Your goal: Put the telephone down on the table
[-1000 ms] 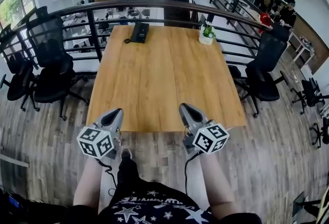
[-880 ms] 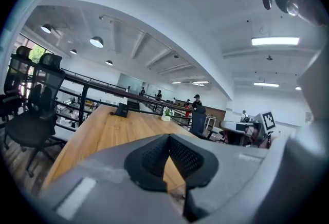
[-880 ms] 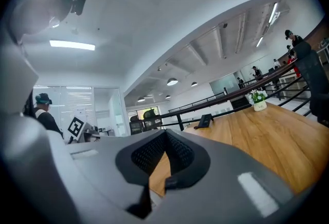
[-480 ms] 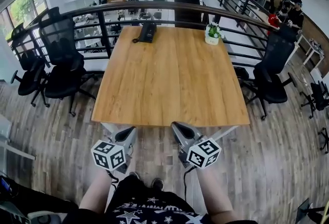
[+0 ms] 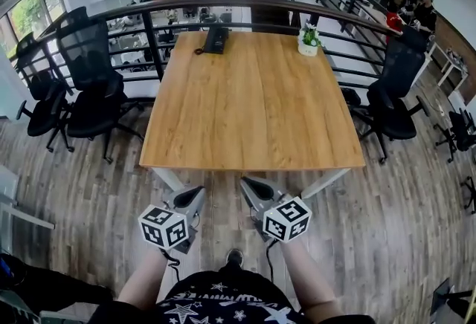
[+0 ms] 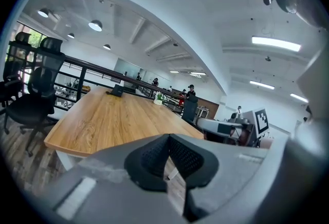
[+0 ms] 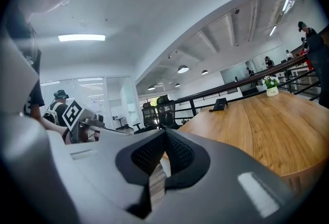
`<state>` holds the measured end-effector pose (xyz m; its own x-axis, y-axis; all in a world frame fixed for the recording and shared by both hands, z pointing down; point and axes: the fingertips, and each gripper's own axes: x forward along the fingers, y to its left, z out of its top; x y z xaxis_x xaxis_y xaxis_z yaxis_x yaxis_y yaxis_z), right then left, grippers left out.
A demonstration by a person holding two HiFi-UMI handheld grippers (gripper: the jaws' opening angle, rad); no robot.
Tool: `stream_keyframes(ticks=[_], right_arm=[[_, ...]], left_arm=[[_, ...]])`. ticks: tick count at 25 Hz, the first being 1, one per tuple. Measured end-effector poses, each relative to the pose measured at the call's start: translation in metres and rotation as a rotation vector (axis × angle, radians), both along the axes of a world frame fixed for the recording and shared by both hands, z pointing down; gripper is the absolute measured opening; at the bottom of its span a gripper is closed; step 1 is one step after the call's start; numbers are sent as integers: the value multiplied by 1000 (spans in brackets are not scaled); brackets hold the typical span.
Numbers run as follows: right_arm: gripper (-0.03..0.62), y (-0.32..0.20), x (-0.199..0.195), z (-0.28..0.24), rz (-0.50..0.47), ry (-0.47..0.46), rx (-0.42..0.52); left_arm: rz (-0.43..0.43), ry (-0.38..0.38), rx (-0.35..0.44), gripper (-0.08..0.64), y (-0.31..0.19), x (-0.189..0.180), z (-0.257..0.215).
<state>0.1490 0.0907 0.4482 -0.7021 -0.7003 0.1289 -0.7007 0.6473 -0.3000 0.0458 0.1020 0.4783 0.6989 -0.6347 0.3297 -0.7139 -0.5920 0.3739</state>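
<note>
Claws: left claw [image 5: 189, 198] and right claw [image 5: 253, 187] both pressed together, empty, low before near edge of surface [image 5: 253, 114] | phone [image 5: 216, 39]: flat at far edge by rail [image 5: 260, 4] | stage: fits a phone awaiting lifting or one already set down | care: long reach across; cord [image 5: 198, 51] could snag

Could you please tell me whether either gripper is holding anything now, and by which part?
Nothing is held: the left gripper and the right gripper are both shut and empty. The telephone lies untouched at the far edge of the table.
</note>
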Motion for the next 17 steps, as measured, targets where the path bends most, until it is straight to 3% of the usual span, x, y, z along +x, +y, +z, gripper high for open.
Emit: stream_keyframes(ticks=[8, 17], right_arm=[[-3, 54, -40, -12, 2, 24, -4], [-3, 106, -51, -15, 53, 41, -8]], left_arm=[[-13, 15, -2, 3, 50, -50, -8], [-12, 60, -7, 3, 96, -65, -13]])
